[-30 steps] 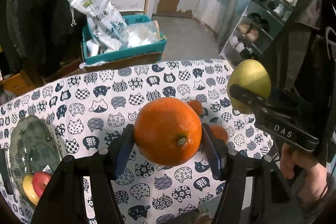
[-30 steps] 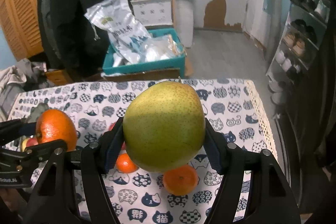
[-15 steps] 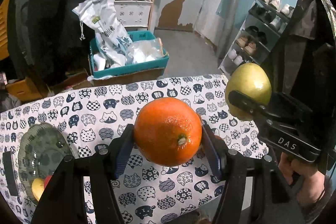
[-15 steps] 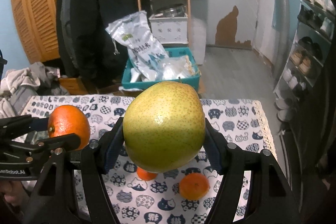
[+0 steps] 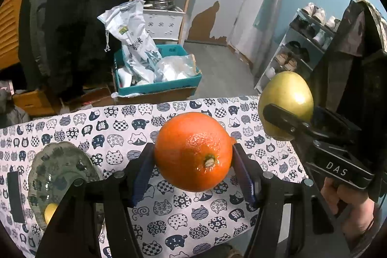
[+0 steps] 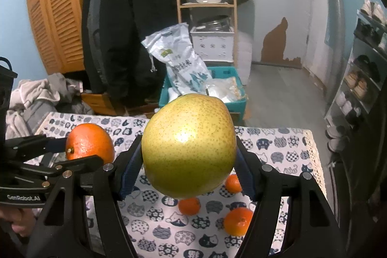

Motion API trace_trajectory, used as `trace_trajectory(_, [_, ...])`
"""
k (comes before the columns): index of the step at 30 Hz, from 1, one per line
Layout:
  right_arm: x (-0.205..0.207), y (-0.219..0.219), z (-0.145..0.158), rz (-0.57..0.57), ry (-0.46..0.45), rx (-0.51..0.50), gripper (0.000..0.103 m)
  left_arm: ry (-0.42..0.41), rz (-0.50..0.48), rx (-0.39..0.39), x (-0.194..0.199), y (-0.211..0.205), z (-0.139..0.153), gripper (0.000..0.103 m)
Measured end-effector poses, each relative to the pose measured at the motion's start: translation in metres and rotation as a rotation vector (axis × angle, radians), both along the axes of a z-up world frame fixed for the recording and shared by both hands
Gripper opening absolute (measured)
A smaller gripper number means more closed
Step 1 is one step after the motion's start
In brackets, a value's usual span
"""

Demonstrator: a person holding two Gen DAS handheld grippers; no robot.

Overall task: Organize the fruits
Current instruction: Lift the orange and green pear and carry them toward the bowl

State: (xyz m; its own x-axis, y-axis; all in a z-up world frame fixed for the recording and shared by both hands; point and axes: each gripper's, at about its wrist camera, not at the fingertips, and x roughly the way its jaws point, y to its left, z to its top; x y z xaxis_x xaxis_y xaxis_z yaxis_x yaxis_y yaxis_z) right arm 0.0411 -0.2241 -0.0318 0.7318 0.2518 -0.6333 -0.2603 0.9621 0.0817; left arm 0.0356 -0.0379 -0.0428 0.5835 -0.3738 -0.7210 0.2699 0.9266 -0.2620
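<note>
My left gripper (image 5: 193,161) is shut on a large orange (image 5: 192,151), held in the air above the cat-print tablecloth (image 5: 121,134). To its right, my right gripper (image 6: 188,158) is shut on a yellow-green pear (image 6: 188,145), also held above the table; the pear (image 5: 285,104) shows at the right of the left wrist view and the orange (image 6: 89,144) at the left of the right wrist view. A glass bowl (image 5: 58,173) at the table's left holds a yellow fruit (image 5: 49,210). Three small tangerines (image 6: 238,220) lie on the cloth below the pear.
Beyond the table's far edge stands a teal box (image 5: 157,81) with plastic bags. A dark coat (image 6: 125,28) hangs at the back left, a wooden shelf (image 6: 205,4) with pots behind it, and a shoe rack (image 5: 302,50) at the right. A hand (image 5: 348,209) grips the right tool.
Both grippers have risen with their fruit and tilted up, so more of the room and less of the table shows. The red fruit in the bowl has slid out of the left wrist view.
</note>
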Motion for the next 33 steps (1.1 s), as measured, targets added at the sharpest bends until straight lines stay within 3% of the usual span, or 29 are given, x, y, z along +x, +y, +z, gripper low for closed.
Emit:
trace_trajectory(16, [0.005,0.056,0.007,0.104,-0.010,-0.010,0.070,-0.002,0.080,-0.020,-0.005,0.048,0.001,0.065])
trace_trajectory(33, [0.017,0.133,-0.001,0.229,0.016,-0.026,0.070,0.014,0.214,-0.040,-0.015,0.126,-0.012,0.065])
